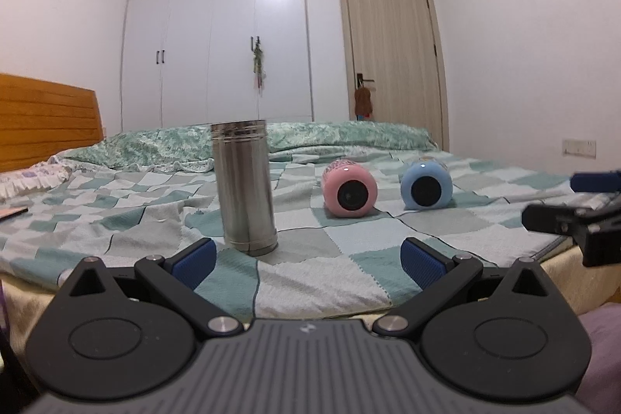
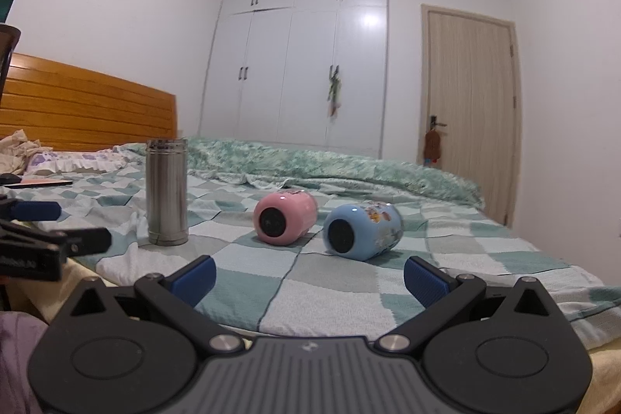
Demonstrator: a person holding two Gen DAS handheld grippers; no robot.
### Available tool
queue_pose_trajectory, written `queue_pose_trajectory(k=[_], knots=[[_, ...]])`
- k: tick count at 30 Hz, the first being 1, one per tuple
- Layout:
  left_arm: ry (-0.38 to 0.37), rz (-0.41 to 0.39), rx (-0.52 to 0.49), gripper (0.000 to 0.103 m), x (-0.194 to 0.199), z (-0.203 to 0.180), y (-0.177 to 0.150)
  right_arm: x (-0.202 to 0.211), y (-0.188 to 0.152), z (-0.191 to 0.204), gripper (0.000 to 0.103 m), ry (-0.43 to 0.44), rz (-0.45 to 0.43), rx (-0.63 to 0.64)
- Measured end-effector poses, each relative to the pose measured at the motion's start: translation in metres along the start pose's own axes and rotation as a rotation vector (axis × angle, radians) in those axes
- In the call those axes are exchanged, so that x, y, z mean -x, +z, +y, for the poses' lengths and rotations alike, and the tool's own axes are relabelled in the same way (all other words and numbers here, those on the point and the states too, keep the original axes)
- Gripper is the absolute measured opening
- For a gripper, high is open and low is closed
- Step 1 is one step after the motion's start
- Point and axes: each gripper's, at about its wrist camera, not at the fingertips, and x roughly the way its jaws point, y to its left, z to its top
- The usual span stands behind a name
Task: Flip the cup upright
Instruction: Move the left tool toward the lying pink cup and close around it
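Observation:
A steel cup [image 1: 245, 187] stands upright on the checked bedspread [image 1: 349, 227]; it also shows in the right wrist view [image 2: 167, 191]. A pink cup [image 1: 349, 193] and a blue cup [image 1: 426, 186] lie on their sides side by side, dark ends toward me; both show in the right wrist view, the pink cup [image 2: 285, 218] left of the blue cup [image 2: 363, 231]. My left gripper [image 1: 308, 260] is open and empty, just short of the steel cup. My right gripper [image 2: 310, 278] is open and empty, in front of the two lying cups.
A green quilt [image 2: 330, 161] is bunched along the bed's far side. A wooden headboard [image 2: 85, 103] and pillow [image 2: 73, 160] are at left. White wardrobe [image 2: 299, 64] and door [image 2: 469, 111] stand behind. The other gripper shows at each view's edge [image 1: 574, 216] [image 2: 46, 239].

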Motion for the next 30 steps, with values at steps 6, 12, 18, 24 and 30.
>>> queue_pose_trajectory(k=[6, 12, 18, 24, 30], knots=[[-0.023, 0.034, -0.033, 0.103, -0.028, -0.014, 0.032, -0.023, 0.014, -0.017, 0.103, 0.031, 0.013, -0.007], [-0.043, 0.079, -0.069, 0.103, -0.070, -0.031, 0.066, -0.060, 0.038, -0.049, 0.103, 0.027, 0.060, 0.016], [-0.060, 0.193, -0.055, 0.103, -0.133, -0.038, 0.096, -0.105, 0.063, -0.085, 0.103, 0.036, 0.105, 0.037], [-0.041, 0.280, -0.083, 0.103, -0.198, -0.048, 0.119, -0.154, 0.083, -0.119, 0.103, 0.053, 0.157, 0.017], [0.018, 0.374, -0.135, 0.103, -0.261, -0.061, 0.134, -0.213, 0.098, -0.150, 0.103, 0.096, 0.213, -0.009]])
